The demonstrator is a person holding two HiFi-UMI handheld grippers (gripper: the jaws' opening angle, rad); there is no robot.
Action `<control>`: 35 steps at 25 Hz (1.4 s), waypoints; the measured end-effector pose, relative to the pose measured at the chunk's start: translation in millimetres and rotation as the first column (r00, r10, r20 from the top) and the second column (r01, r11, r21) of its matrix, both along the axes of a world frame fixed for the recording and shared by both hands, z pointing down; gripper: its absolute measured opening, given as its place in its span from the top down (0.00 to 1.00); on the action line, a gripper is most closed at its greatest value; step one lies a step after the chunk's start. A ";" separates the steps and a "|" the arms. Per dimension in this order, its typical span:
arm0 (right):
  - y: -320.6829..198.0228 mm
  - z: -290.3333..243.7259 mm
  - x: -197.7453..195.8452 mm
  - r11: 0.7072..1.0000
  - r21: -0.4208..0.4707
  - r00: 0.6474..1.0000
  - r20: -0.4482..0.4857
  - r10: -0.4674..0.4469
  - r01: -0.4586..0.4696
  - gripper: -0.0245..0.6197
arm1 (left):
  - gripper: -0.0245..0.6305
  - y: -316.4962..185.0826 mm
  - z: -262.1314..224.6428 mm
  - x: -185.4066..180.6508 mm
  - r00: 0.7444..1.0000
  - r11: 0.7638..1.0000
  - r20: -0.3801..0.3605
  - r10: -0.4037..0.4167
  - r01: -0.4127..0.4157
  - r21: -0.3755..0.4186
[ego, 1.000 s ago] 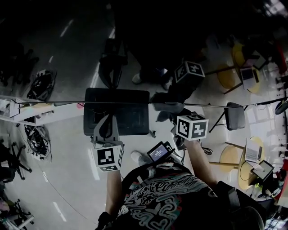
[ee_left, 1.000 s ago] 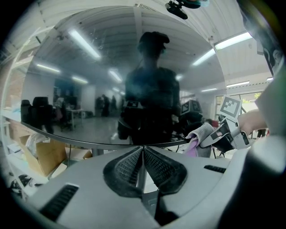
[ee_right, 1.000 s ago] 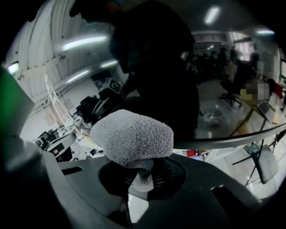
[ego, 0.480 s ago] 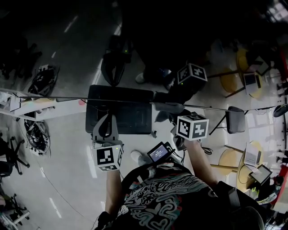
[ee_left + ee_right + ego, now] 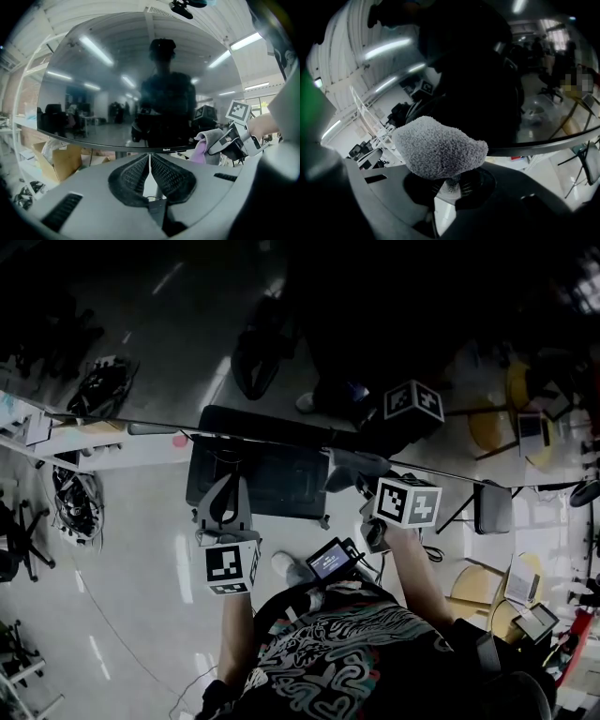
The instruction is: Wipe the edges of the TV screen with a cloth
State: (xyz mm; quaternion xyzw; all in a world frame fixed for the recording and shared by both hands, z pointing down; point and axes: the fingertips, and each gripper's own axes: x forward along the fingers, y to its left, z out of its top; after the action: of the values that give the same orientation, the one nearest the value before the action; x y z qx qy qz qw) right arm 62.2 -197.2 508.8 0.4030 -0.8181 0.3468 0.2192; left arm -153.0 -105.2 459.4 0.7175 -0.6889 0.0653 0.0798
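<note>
The right gripper [image 5: 450,183] is clamped on a grey cloth [image 5: 438,147] that sits at, or just against, the bottom edge of the TV screen [image 5: 140,84]. That edge runs side to side in front of the person, so the wipe likely travels sideways along it. The left gripper [image 5: 150,161], jaws together on nothing, points at the screen's middle, farther from the cloth. A cardboard box [image 5: 65,161] behind holds something pale that I cannot make out.
</note>
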 end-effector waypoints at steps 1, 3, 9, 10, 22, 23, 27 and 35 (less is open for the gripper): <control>-0.1 0.1 -3.7 1.000 -0.004 1.000 0.009 0.002 -0.002 0.85 | 0.92 1.6 -1.0 -3.0 1.000 1.000 0.010 -0.003 0.003 0.001; 0.3 1.0 -9.5 1.000 -0.005 1.000 0.018 0.002 -0.002 0.85 | 0.92 5.3 -1.1 -7.7 1.000 1.000 0.024 -0.008 0.008 0.000; 2.1 2.1 -23.5 1.000 -0.016 0.999 0.054 0.004 -0.003 0.85 | 0.92 14.9 4.7 -18.2 0.999 1.000 0.030 -0.011 0.011 -0.020; 3.2 2.3 -24.6 1.000 -0.023 0.998 0.062 0.002 -0.001 0.85 | 0.92 16.6 3.1 -17.8 1.000 1.000 0.027 -0.011 0.012 -0.016; 5.8 -1.1 -57.4 0.997 -0.073 0.991 0.128 -0.029 0.039 0.85 | 0.92 37.0 -4.6 -41.2 0.998 0.998 0.020 -0.063 0.063 0.001; 6.8 -1.0 -59.4 0.996 -0.076 0.990 0.135 -0.035 0.046 0.85 | 0.92 38.1 -4.1 -42.8 0.997 0.997 0.018 -0.072 0.072 0.003; 7.8 -1.0 -66.1 0.994 -0.085 0.987 0.151 -0.057 0.070 0.85 | 0.92 35.0 -4.2 -46.2 0.996 0.996 0.020 -0.091 0.091 0.010; 9.1 -2.1 -94.7 0.989 -0.116 0.977 0.204 -0.066 0.091 0.85 | 0.92 25.0 -11.2 -66.8 0.994 0.995 0.033 -0.102 0.101 0.016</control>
State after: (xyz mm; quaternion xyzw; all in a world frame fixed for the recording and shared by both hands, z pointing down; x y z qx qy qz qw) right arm -32.5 -188.1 506.7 0.3189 -0.8281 0.4267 0.1744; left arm -219.8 -80.2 448.2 0.6809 -0.7261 0.0686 0.0662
